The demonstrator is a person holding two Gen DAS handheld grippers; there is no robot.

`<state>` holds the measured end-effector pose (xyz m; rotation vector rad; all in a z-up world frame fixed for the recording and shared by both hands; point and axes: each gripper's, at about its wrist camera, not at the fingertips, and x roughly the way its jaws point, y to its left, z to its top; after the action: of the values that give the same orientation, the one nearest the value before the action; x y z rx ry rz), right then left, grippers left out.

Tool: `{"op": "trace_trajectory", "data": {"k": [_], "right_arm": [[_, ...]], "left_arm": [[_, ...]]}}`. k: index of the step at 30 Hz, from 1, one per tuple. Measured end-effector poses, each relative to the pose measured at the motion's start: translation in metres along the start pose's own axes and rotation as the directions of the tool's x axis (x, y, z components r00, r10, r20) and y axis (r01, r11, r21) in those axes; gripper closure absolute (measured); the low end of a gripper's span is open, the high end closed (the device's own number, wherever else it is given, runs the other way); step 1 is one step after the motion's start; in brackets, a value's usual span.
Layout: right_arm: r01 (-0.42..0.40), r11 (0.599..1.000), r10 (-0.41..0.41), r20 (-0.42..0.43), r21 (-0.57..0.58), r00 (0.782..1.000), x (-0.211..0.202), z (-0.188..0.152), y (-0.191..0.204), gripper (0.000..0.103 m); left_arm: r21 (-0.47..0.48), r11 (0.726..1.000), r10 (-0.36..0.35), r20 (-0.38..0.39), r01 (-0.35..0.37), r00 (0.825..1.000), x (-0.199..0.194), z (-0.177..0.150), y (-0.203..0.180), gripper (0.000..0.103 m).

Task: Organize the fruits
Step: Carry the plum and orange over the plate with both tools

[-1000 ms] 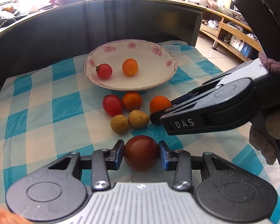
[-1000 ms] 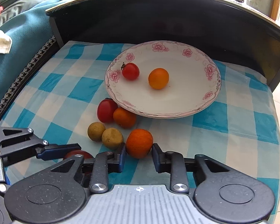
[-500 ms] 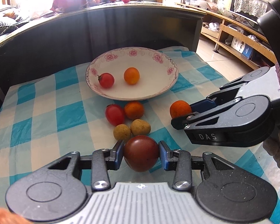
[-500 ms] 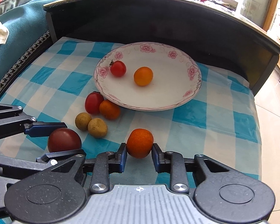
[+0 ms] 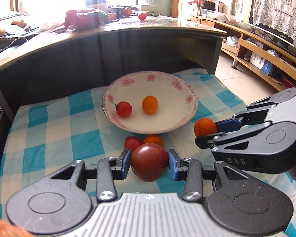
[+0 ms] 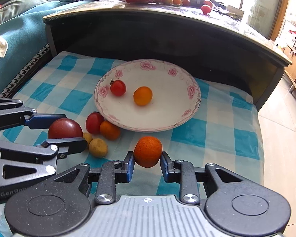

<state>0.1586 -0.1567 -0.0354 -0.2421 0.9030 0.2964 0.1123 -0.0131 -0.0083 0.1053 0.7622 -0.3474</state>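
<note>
Left gripper (image 5: 149,163) is clamped on a dark red tomato (image 5: 149,163) held above the checked cloth (image 5: 55,122), hiding the two brown fruits (image 6: 98,147) in the left wrist view. Right gripper (image 6: 147,163) pinches an orange (image 6: 147,151) near the plate (image 6: 179,118), which holds one small tomato (image 6: 118,87) and one orange fruit (image 6: 142,96).

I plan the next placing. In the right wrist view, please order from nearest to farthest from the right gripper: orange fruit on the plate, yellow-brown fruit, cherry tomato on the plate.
1. yellow-brown fruit, left, on cloth.
2. orange fruit, in plate.
3. cherry tomato, plate's far left.
</note>
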Motion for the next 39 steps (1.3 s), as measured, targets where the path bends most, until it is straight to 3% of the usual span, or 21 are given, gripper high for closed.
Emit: {"op": "trace_trajectory", "data": {"k": [14,39], "right_arm": [[0.046,0.999,-0.046,0.048,0.006,0.998,0.007,0.026,-0.008,0.081],[0.079,0.997,-0.078,0.044,-0.018,0.996,0.05,0.042,-0.014,0.081]], "left_arm": [[0.008,0.999,0.043,0.083,-0.044,0.996,0.022,0.042,0.006,0.055],[-0.027,0.998,0.051,0.065,-0.049,0.997,0.071,0.049,0.024,0.055]]}}
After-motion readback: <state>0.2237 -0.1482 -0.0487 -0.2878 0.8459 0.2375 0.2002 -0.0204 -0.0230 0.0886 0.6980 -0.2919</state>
